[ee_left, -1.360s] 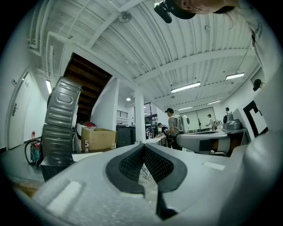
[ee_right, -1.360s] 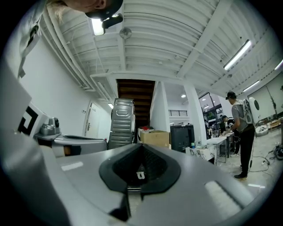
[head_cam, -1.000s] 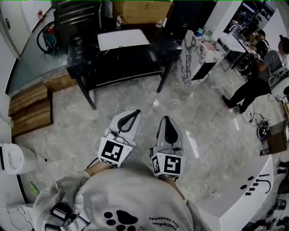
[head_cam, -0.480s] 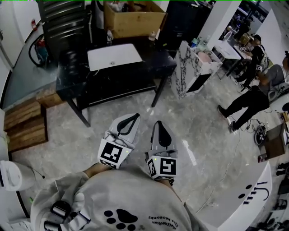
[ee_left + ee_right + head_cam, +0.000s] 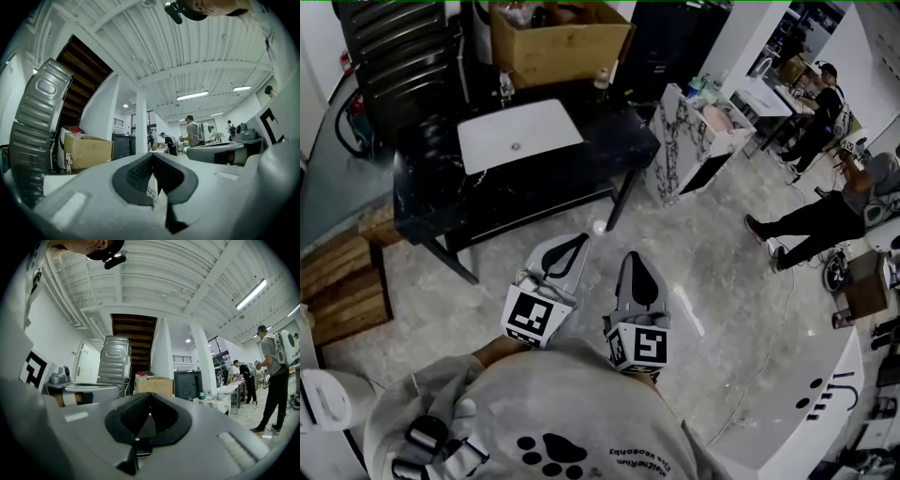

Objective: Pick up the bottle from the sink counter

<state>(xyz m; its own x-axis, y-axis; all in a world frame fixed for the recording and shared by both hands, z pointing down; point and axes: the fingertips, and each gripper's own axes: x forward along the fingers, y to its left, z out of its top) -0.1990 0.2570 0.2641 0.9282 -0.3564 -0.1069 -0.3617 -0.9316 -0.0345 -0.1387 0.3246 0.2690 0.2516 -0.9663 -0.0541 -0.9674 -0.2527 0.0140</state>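
Observation:
The black sink counter (image 5: 617, 137) with its white basin (image 5: 520, 134) stands ahead of me on the far side of the floor. A small pale bottle (image 5: 602, 79) stands at the counter's back right. A second small upright thing (image 5: 504, 91) behind the basin shows too small to tell bottle from tap. My left gripper (image 5: 579, 240) and right gripper (image 5: 634, 257) are held side by side near my chest, pointing at the counter and well short of it. Both are shut with nothing between the jaws, as the left gripper view (image 5: 151, 155) and right gripper view (image 5: 150, 394) show.
A cardboard box (image 5: 558, 37) sits behind the counter, dark metal shelving (image 5: 394, 47) at its left. A marble-patterned cabinet (image 5: 684, 141) stands right of the counter. Wooden pallets (image 5: 337, 281) lie at left, a white curved unit (image 5: 806, 412) at lower right. People (image 5: 811, 220) are at far right.
The sink counter has come nearer and lower in the head view as I walk towards it. Both grippers stay shut and in the same place before my chest.

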